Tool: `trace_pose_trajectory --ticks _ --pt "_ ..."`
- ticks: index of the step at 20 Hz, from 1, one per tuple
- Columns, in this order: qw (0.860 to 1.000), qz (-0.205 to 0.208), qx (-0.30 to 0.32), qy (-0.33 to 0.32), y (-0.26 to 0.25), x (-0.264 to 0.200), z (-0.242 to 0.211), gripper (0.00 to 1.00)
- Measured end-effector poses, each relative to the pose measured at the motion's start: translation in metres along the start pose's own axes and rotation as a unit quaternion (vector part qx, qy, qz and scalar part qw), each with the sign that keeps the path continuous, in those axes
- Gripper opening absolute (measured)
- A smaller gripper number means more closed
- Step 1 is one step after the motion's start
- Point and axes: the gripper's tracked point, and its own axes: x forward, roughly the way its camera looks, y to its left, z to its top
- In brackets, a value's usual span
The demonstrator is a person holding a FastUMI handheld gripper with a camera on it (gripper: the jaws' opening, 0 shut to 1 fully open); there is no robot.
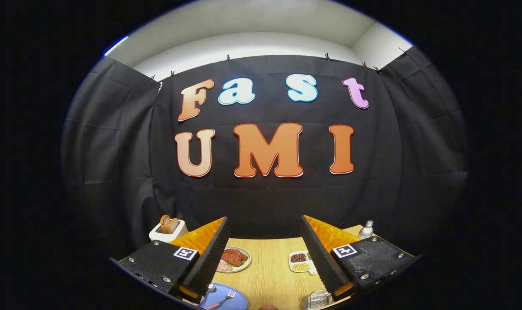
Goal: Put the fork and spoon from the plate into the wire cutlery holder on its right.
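Tongs (265, 254) agape; silver fork (225, 298) on blue plate (235, 302).

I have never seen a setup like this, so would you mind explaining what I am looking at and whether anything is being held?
This is a handheld tool that a person carries; its camera looks forward along the two black fingers, which stand wide apart and hold nothing. Beyond them hangs the booth's black cloth wall. Below is a wooden table. Near the left finger lies a blue plate with a fork and what looks like a spoon. By the right finger is the wire cutlery holder. Farther off sit a plate of food, a small tray of beans, a toaster with bread and a silver bottle.
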Motion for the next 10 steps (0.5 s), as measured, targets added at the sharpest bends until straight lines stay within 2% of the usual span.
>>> trace_pose_trajectory --ticks 4,10 --pt "0.997 0.021 0.000 0.070 0.024 0.003 -0.046 0.98" --pt "0.981 0.048 0.003 0.188 0.060 -0.001 -0.121 0.98"
